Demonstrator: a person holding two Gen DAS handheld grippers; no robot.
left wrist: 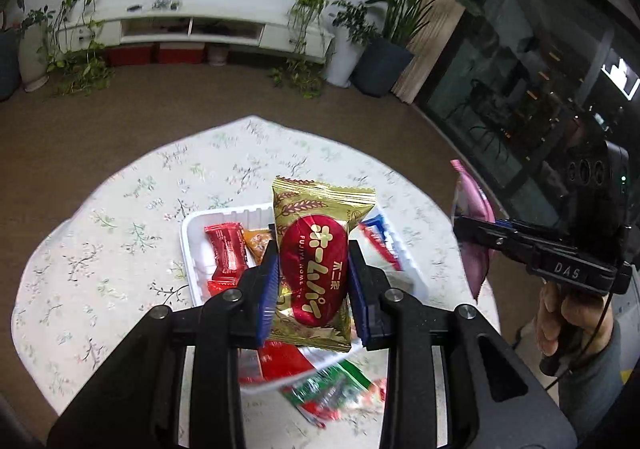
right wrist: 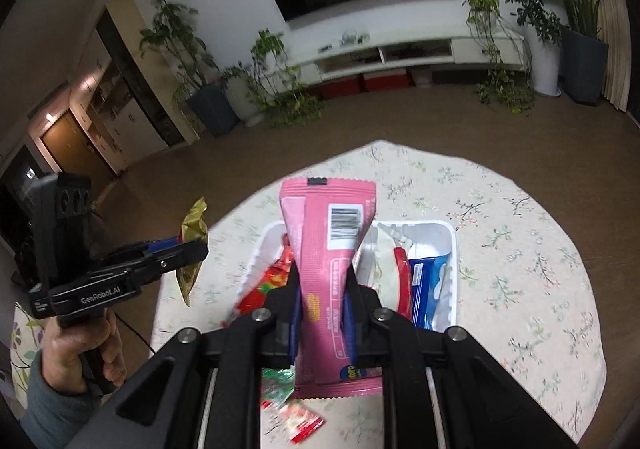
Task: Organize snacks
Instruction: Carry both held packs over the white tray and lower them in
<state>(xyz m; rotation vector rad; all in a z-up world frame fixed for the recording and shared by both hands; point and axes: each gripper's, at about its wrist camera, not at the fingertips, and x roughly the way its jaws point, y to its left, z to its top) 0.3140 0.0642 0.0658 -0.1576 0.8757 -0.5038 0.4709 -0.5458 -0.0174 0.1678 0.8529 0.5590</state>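
Note:
My left gripper is shut on a gold snack packet with a red oval label, held upright above the white tray. My right gripper is shut on a pink snack packet with a barcode, also held over the white tray. The tray holds red wrapped sweets, an orange one and a blue packet. In the left wrist view the right gripper shows at the right with the pink packet. The right wrist view shows the left gripper with the gold packet.
A round table with a floral cloth carries the tray. Green and red wrapped sweets lie on the cloth near the tray's close edge. A hand grips the left tool's handle. Beyond are brown floor, potted plants and a white TV cabinet.

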